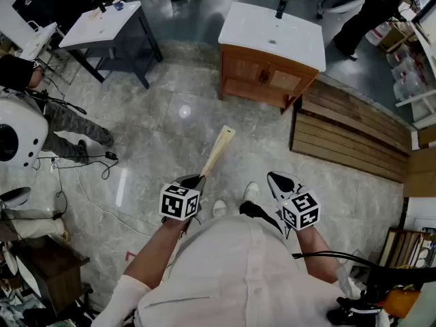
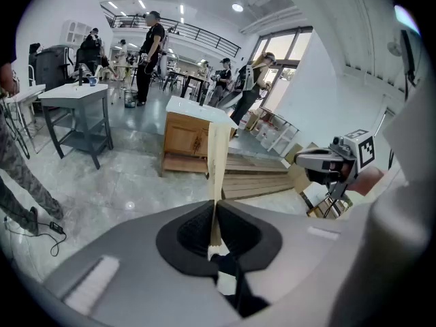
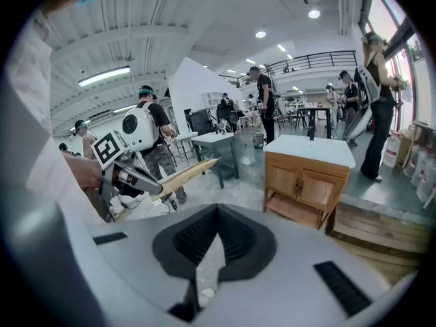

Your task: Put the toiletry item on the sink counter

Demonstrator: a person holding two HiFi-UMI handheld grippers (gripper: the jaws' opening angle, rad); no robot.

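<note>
My left gripper [image 1: 194, 180] is shut on the near end of a long, flat, pale toiletry item [image 1: 219, 148], which points up and away toward the sink counter [image 1: 272, 39]. The counter is a wooden vanity with a white top and a black tap, standing a few steps ahead across the floor. In the left gripper view the item [image 2: 218, 159] rises upright from between the closed pads, with the vanity [image 2: 194, 131] behind it. My right gripper [image 1: 279, 181] hangs beside the left one, shut and empty. The right gripper view shows the left gripper [image 3: 136, 176] holding the item [image 3: 184, 174].
A grey table with a white top [image 1: 102, 26] stands at the far left. Wooden planks [image 1: 347, 138] lie on the floor right of the vanity. A cable [image 1: 82, 162] trails over the marble floor at left, near a seated person [image 1: 65, 125]. Other people stand beyond.
</note>
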